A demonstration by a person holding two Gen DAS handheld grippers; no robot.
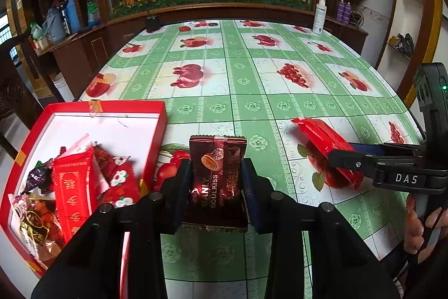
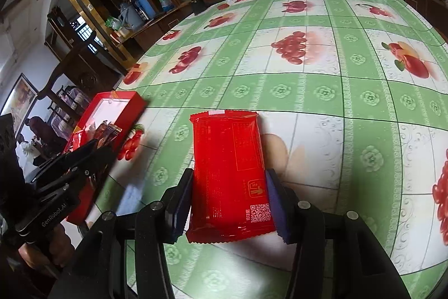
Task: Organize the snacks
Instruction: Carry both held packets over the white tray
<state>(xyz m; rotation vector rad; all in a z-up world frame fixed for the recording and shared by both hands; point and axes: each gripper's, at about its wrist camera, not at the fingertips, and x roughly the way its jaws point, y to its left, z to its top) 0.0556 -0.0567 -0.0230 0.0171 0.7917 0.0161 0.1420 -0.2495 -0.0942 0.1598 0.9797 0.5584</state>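
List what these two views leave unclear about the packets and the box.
- Dark red packet: left wrist view, near end hidden behind the left gripper.
- Red box: near corner cut off by the gripper body; lower snacks overlap.
- Red packet: right wrist view, small print too fine to read; the right gripper fingers cover its edges.

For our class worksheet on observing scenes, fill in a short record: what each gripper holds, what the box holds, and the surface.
left gripper: shut on dark red packet
right gripper: shut on bright red packet
red box: open, several wrapped snacks inside
surface: green fruit-print tablecloth
far edge: white spray bottle
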